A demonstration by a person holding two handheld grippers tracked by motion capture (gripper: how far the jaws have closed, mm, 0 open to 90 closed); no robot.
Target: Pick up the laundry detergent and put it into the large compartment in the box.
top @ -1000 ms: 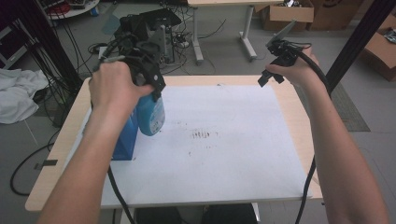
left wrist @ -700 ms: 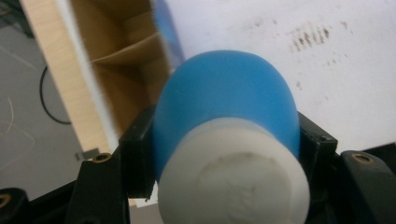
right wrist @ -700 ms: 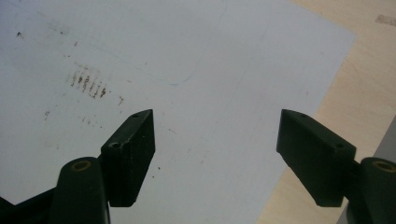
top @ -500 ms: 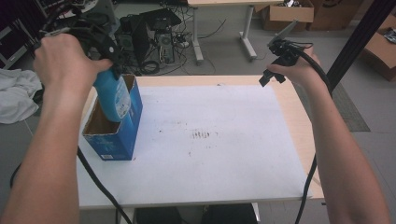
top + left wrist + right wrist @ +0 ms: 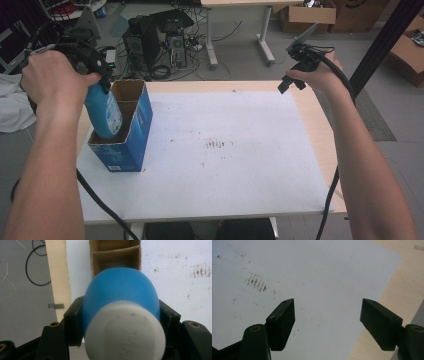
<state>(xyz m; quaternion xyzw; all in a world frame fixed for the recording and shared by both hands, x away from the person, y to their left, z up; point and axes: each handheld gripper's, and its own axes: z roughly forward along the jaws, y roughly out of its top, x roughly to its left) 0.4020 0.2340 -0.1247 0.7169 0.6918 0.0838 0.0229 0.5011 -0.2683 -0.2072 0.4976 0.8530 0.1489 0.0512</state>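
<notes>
Left tongs (image 5: 120, 322) grip my blue bottle (image 5: 103, 111), its base inside the box (image 5: 131, 131) below; right tongs (image 5: 327, 325) hang wide above the bench (image 5: 235, 160).

Each gripper has 2 black, blocky jaws, with small screw holes in the pads and brass-coloured screws at the base. The left gripper (image 5: 95, 62) carries a green marking. The right gripper (image 5: 295, 67) trails a black cable (image 5: 330, 200). Both forearms are unsleeved.

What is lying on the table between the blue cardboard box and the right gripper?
Nothing: in the high view, between blue cardboard box and right gripper lies bare white sheet with dark smudges.
</notes>
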